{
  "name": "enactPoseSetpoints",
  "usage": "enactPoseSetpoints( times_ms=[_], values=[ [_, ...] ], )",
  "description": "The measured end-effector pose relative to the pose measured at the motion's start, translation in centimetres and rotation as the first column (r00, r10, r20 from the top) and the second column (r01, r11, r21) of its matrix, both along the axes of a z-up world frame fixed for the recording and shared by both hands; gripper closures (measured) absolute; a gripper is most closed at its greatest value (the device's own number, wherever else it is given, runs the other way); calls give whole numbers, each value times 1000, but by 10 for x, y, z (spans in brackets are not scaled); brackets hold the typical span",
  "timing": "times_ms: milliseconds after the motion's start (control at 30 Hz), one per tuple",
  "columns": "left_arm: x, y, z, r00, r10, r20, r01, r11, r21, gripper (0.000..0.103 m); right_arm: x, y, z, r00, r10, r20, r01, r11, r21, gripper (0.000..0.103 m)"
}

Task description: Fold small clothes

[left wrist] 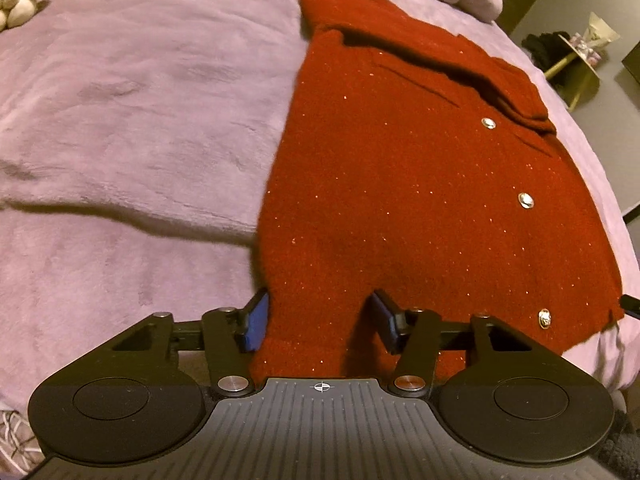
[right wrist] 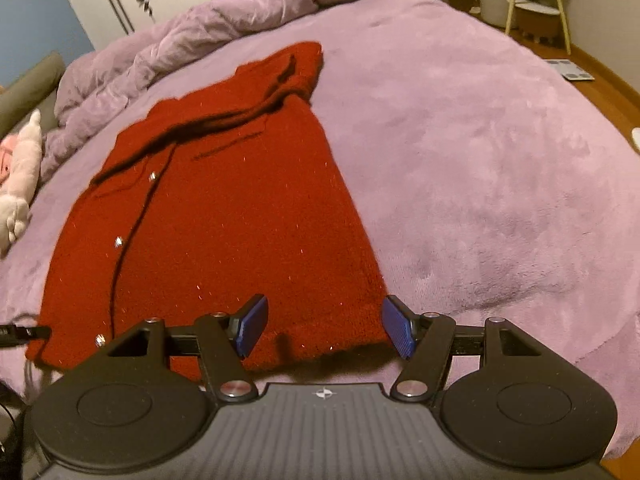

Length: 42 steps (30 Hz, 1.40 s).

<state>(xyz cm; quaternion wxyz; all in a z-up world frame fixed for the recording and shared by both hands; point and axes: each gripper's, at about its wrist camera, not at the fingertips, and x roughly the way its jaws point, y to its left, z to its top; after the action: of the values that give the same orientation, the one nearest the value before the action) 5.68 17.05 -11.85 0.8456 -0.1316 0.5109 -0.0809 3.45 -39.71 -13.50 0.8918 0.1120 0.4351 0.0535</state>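
Observation:
A small red knitted cardigan with silver buttons lies flat on a purple bed cover, sleeves folded across its upper part. My left gripper is open, its blue pads either side of the hem's left corner. In the right wrist view the cardigan lies ahead and to the left. My right gripper is open over the hem's right corner, with the fabric between its pads. The tip of the left gripper shows at the hem's far left.
A bunched purple duvet lies at the head of the bed. Plush toys sit at the left edge of the bed. A stool with yellow legs and a wooden floor lie beyond the right side.

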Motion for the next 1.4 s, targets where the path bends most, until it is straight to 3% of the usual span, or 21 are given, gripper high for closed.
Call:
enactPoseSetpoints(
  times_ms=[133, 233, 400, 433, 467, 567, 667, 867, 1000, 1167, 1400],
  values=[
    [-2, 5, 2, 1000, -20, 2, 20, 1000, -16, 62, 3, -12, 2, 999, -43, 6, 43, 999, -2, 40],
    [-1, 15, -2, 1000, -8, -17, 7, 998, -59, 63, 8, -14, -3, 999, -32, -19, 32, 999, 16, 41],
    [3, 11, -2, 998, -51, -29, 50, 998, -44, 59, 15, -2, -12, 996, 56, -67, -56, 998, -9, 62],
    [4, 10, -2, 998, -62, -31, 61, 997, -41, 60, 15, -2, -12, 995, 66, -73, -66, 998, -8, 67],
    [5, 10, -2, 997, -71, -33, 69, 997, -36, 68, 16, -4, -12, 994, 71, -80, -71, 997, 2, 76],
    [10, 10, 2, 994, -96, -54, 93, 995, -46, 86, 20, -10, -9, 991, 86, -105, -80, 995, 60, 84],
    [13, 3, 12, 987, -149, -54, 147, 988, -49, 87, 26, -16, -3, 987, 97, -125, -76, 984, 160, 86],
    [27, -11, 60, 974, -220, 48, 225, 956, -186, 88, 51, -10, 25, 988, 130, -84, -94, 935, 343, 86],
    [48, -14, 91, 976, -163, 143, 198, 939, -280, 88, 79, -2, 41, 993, 112, -24, -92, 905, 415, 87],
    [83, -12, 111, 974, -66, 215, 135, 935, -328, 88, 118, 8, 54, 997, 68, 33, -76, 917, 391, 88],
    [134, 14, 95, 971, 132, 200, -60, 942, -330, 88, 165, 3, 47, 997, -65, 50, 45, 943, 328, 88]
  ],
)
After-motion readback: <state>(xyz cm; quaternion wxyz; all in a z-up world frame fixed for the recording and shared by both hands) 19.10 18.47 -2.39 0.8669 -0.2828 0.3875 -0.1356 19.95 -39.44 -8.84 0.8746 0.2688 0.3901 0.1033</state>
